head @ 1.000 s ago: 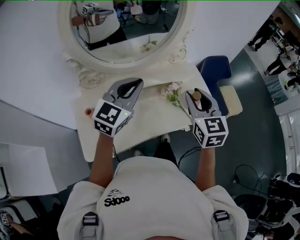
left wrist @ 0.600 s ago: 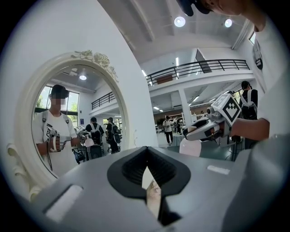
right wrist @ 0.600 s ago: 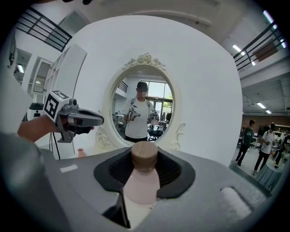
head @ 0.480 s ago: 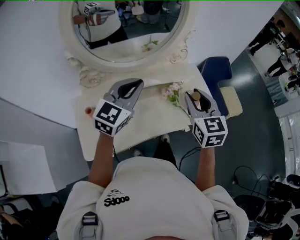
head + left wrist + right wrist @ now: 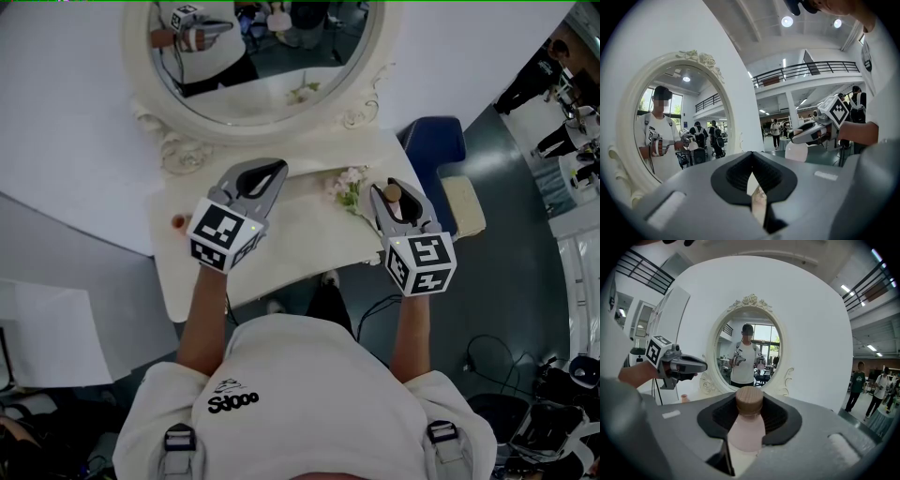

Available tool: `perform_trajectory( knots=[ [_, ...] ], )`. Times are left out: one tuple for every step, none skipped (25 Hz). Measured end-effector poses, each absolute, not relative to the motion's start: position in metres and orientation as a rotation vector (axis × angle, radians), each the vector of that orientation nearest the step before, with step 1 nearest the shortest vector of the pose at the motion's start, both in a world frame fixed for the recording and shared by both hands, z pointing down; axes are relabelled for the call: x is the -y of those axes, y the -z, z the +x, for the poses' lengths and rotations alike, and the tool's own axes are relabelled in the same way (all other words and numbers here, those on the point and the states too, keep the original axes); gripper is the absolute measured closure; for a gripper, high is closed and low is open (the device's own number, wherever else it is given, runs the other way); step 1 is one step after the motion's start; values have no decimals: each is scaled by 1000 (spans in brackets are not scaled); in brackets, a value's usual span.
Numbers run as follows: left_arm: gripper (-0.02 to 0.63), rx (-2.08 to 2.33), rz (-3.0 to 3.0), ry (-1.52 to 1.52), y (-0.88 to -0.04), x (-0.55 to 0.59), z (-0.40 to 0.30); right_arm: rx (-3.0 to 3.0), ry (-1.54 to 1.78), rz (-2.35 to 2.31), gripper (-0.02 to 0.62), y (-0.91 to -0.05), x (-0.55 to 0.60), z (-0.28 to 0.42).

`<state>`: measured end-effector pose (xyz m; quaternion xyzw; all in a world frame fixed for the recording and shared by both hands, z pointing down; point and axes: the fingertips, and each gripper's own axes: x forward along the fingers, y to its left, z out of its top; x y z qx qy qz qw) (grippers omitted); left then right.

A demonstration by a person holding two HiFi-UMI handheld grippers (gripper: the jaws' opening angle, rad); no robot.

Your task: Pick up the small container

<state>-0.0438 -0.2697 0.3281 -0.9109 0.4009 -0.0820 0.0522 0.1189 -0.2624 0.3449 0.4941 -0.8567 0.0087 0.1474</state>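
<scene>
The small container (image 5: pixel 749 420), a pale pink bottle with a cork-coloured cap, sits clamped in my right gripper (image 5: pixel 749 405). That gripper's own view shows the black pads pressing on either side just below the cap. From the head view I only get the cap (image 5: pixel 393 193) poking up between the jaws of the right gripper (image 5: pixel 394 187), over the right end of the white table (image 5: pixel 300 244). The left gripper view gives me the side I lack: the bottle's pale body (image 5: pixel 796 151) hangs under the right gripper (image 5: pixel 806 136). I cannot tell whether its base touches the table. My left gripper (image 5: pixel 753 159) has its jaws together with nothing between them, and in the head view it (image 5: pixel 279 169) hovers over the table's left half, well apart from the bottle. A small spray of pale flowers (image 5: pixel 345 187) lies just beside the right gripper. A little reddish cup (image 5: pixel 684 398), plain in the right gripper view, is a mere dot from above (image 5: pixel 177 223). Behind everything stands the oval mirror (image 5: pixel 262 131) in its ornate white frame.
</scene>
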Motion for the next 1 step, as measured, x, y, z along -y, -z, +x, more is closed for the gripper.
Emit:
perform_trajectory(
  knots=[
    [589,-1220,-2772,251,-329,272,-45,2466,-28,1421,465,-345,264,118]
  ],
)
